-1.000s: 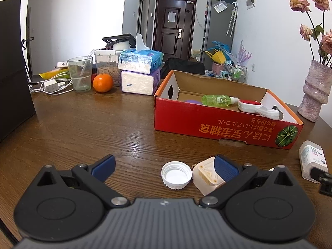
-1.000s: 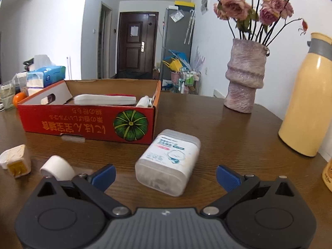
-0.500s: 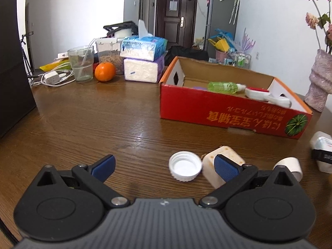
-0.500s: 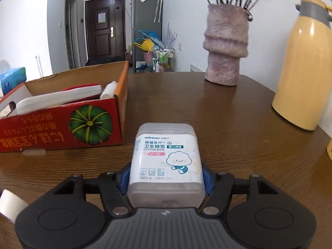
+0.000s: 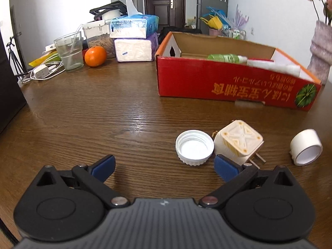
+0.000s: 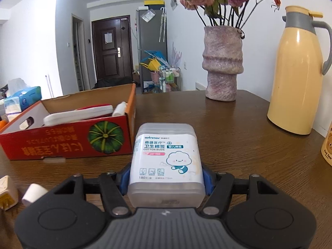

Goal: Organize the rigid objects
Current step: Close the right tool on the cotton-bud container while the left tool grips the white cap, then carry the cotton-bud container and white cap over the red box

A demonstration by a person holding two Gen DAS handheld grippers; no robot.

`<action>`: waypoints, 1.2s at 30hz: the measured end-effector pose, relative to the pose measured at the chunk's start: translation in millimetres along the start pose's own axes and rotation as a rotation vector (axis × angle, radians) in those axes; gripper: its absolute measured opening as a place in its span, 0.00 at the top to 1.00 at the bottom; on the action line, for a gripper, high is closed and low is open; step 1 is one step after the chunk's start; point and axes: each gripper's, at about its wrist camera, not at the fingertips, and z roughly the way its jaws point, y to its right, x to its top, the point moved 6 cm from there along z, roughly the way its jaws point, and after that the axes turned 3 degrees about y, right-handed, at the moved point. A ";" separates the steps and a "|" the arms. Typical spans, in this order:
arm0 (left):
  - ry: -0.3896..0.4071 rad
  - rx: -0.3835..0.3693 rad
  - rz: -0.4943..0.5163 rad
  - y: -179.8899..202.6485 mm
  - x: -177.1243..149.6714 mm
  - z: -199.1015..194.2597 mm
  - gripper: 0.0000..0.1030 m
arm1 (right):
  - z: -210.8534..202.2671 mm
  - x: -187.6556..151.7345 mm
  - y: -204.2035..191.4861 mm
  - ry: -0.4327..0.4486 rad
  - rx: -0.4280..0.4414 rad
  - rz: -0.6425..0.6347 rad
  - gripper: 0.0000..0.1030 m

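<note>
Our right hand-held gripper (image 6: 166, 178) pinched the cotton-bud box (image 6: 165, 161) for the red carton (image 6: 68, 139) at ten o'clock; our left hand-held gripper (image 5: 164, 166) gaped, spread, near the cap (image 5: 194, 147).

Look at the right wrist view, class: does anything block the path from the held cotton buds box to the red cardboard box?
Nothing visible does. The right hand-held gripper holds the cotton buds box; the red cardboard box sits ahead-left, top open, bare table between.

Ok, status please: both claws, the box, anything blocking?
Right claw shut on cotton buds box. Left claw open, empty. Red carton ahead-left, path unobstructed.
</note>
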 end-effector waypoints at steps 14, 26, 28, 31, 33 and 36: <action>0.032 -0.006 -0.007 1.7 13.5 22.2 0.08 | -10.3 -4.8 -13.3 0.008 0.013 -0.029 0.38; 0.071 -0.050 0.000 6.5 18.5 18.0 0.60 | -14.2 -7.6 -16.3 0.006 0.013 -0.026 0.38; 0.070 -0.046 -0.004 5.2 18.7 18.3 0.60 | -14.3 -7.6 -16.3 0.007 0.013 -0.027 0.38; 0.070 -0.040 -0.009 3.6 18.9 18.1 0.60 | -14.6 -7.6 -16.5 0.008 0.014 -0.026 0.38; 0.070 -0.036 -0.009 3.0 18.6 18.1 0.60 | -15.2 -7.9 -16.6 0.010 0.015 -0.025 0.38; 0.077 -0.033 -0.014 1.8 19.4 16.9 0.60 | -16.6 -8.0 -17.0 0.014 0.018 -0.025 0.38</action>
